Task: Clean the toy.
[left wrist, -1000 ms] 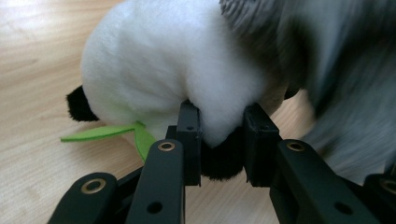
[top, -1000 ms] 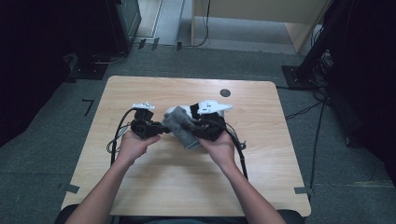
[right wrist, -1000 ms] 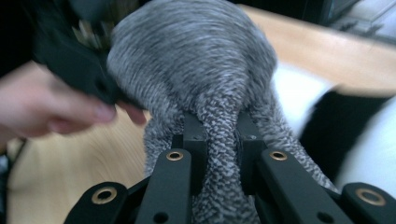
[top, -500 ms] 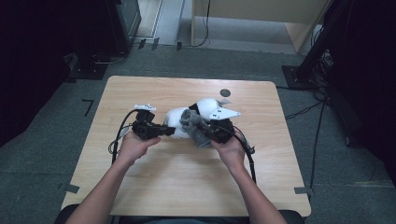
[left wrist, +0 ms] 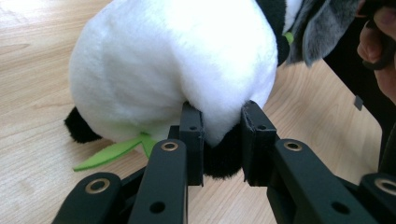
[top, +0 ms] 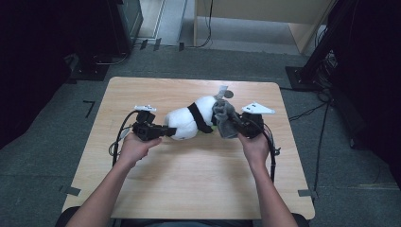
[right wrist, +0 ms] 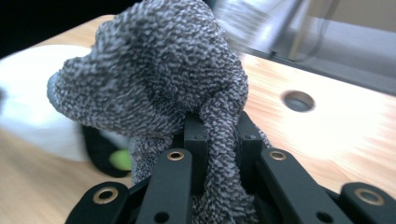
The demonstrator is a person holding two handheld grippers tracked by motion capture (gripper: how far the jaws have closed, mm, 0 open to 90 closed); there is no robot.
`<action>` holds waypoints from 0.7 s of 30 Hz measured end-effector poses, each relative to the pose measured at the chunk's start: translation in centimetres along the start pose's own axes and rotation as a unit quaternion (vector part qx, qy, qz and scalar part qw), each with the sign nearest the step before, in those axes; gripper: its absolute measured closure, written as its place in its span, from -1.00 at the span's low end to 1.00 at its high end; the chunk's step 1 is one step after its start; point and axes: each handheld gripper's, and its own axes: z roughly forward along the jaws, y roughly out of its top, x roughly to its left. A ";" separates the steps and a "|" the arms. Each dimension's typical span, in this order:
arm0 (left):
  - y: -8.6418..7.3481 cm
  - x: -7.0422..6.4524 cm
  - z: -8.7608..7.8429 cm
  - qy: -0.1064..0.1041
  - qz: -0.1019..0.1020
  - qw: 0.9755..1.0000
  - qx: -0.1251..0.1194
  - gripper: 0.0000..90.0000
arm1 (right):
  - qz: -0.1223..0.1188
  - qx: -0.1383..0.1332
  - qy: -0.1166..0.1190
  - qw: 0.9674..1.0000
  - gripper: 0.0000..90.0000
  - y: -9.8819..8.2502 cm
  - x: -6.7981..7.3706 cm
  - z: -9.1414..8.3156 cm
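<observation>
A white and black plush panda (top: 187,120) lies on the wooden table (top: 189,179). My left gripper (top: 169,131) is at its left end. In the left gripper view that gripper (left wrist: 222,140) is shut on a black and white limb of the panda (left wrist: 177,60), and a green felt leaf (left wrist: 112,151) lies beneath it. My right gripper (top: 232,126) is at the panda's right end, shut on a grey knitted cloth (top: 223,117). In the right gripper view the cloth (right wrist: 159,79) bunches up above the gripper (right wrist: 219,135), and the panda (right wrist: 28,98) is a white blur behind it.
A round hole (top: 227,94) in the tabletop lies just behind the cloth, also visible as the hole (right wrist: 298,100) in the right gripper view. Cables trail from both grippers toward the person. Grey carpet, dark stands and a wooden cabinet surround the table.
My right gripper has moved to the right with the grey cloth, drawing it off the panda, which now lies uncovered. The left gripper has kept its place and grip.
</observation>
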 end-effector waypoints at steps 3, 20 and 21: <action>0.0 0.0 -0.1 0.002 0.000 1.000 -0.004 0.66 | 0.018 -0.007 -0.019 1.000 0.79 0.0 -1.2 -0.5; -0.1 -1.1 0.2 0.009 0.015 1.000 -0.012 0.65 | -0.068 -0.026 0.158 0.985 0.79 1.1 10.6 1.7; -0.1 -1.2 0.2 0.011 0.019 1.000 -0.011 0.65 | -0.075 -0.017 0.156 0.985 0.79 0.7 10.9 2.3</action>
